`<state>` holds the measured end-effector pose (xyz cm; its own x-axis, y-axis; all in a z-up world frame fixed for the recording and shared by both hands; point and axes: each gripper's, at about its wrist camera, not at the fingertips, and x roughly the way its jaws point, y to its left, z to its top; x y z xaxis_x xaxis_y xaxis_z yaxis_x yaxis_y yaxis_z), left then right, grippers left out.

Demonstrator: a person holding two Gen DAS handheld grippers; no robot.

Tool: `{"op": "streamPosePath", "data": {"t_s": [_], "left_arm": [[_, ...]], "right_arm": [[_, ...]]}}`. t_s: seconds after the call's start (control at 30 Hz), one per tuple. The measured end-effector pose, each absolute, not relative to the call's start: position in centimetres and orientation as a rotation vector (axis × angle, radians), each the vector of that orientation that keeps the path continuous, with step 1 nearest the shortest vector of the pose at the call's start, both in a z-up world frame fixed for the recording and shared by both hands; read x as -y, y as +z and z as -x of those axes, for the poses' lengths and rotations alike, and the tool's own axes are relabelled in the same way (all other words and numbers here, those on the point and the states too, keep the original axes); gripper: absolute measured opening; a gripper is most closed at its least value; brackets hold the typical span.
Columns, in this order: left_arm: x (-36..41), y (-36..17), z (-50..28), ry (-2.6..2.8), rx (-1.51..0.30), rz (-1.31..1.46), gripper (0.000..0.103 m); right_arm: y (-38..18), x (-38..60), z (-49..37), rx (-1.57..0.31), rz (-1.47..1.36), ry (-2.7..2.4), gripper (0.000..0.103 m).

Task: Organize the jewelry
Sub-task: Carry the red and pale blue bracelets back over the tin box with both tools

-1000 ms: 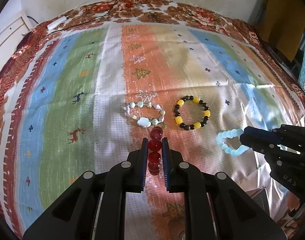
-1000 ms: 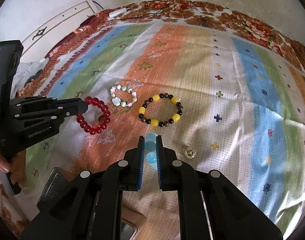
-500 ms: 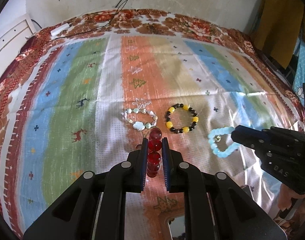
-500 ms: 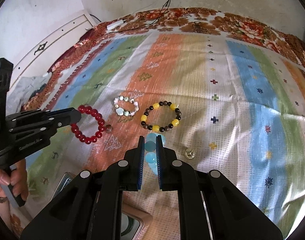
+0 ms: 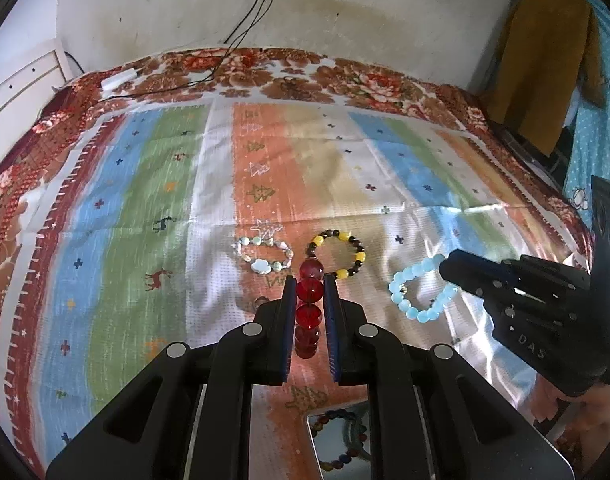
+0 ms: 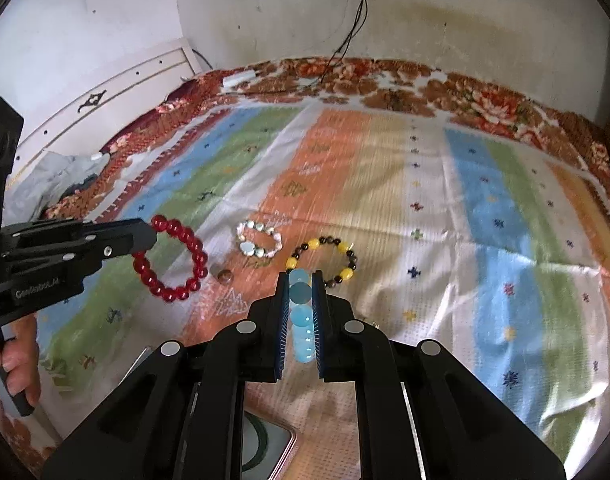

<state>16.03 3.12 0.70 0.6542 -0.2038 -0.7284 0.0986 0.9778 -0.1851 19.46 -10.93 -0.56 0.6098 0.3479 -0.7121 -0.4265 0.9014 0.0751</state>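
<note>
a striped patterned bedspread (image 5: 145, 208) is spread flat. above it, a red round-bead bracelet (image 6: 173, 258) is clamped in the nearly closed left gripper (image 5: 309, 304), and a pale blue glassy bead bracelet (image 5: 419, 288) in the nearly closed right gripper (image 6: 301, 300). on the bedspread lie a yellow-and-brown bead bracelet (image 5: 339, 254) and a white shell bracelet (image 5: 265, 256).

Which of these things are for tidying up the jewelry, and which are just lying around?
For the job:
- red bracelet, in the left gripper
- light blue bracelet, in the right gripper
- yellow and dark bracelet
- pale stone bracelet
- small brown bead

Just lying about:
- striped bedspread
- black cables
- brown cloth
</note>
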Motion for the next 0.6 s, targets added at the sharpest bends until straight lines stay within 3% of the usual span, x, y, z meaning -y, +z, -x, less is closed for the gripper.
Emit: {"op": "streamPosePath", "data": {"t_s": [0.6], "left_arm": [[-2.6, 1.9, -12.0, -0.195, -0.775, 0.125, 0.013]], "right_arm": [[1.2, 11.9, -15.8, -0.653, 0.086, 0.477, 0.012]]}}
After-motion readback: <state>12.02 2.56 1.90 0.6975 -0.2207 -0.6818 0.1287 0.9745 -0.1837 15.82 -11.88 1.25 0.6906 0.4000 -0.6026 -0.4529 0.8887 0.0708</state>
